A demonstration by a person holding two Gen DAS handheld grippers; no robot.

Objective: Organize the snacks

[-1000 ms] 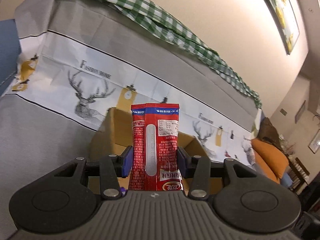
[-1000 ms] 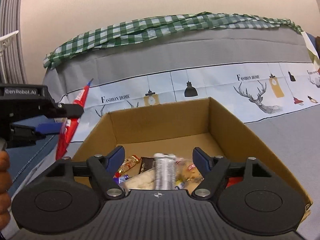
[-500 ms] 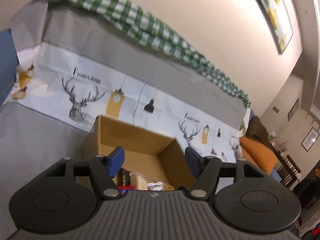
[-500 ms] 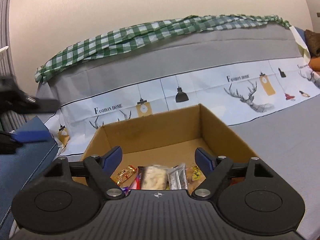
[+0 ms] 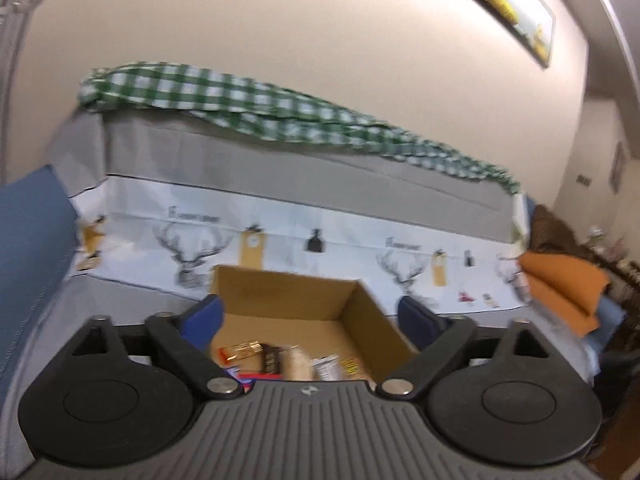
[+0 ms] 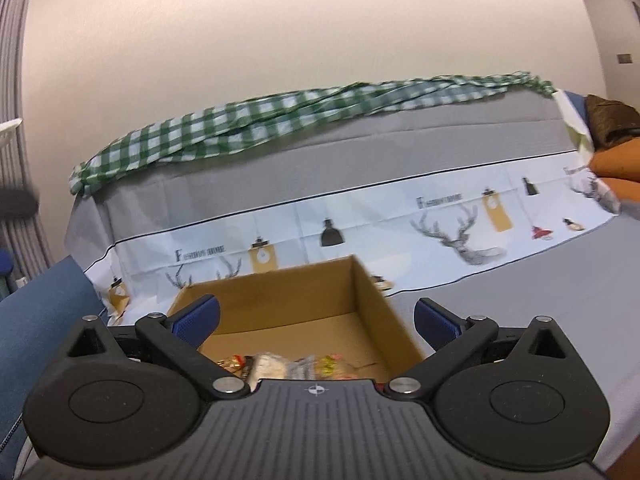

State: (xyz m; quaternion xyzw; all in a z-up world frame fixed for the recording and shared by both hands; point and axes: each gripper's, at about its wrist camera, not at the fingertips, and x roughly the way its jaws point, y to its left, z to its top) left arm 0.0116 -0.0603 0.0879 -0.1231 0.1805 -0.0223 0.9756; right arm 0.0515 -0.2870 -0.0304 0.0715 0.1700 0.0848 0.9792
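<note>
The left gripper (image 5: 310, 314) no longer holds the red packet; both it and the right gripper (image 6: 316, 318) are opening, empty. Snacks (image 5: 280, 360) lie along the cardboard box's (image 5: 376, 328) near edge, the blurred red packet probably among them.

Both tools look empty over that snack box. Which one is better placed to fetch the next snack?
Hard to call. The left tool and right tool are both opening with nothing between them, both facing the cardboard box. No loose snack shows outside it.
</note>
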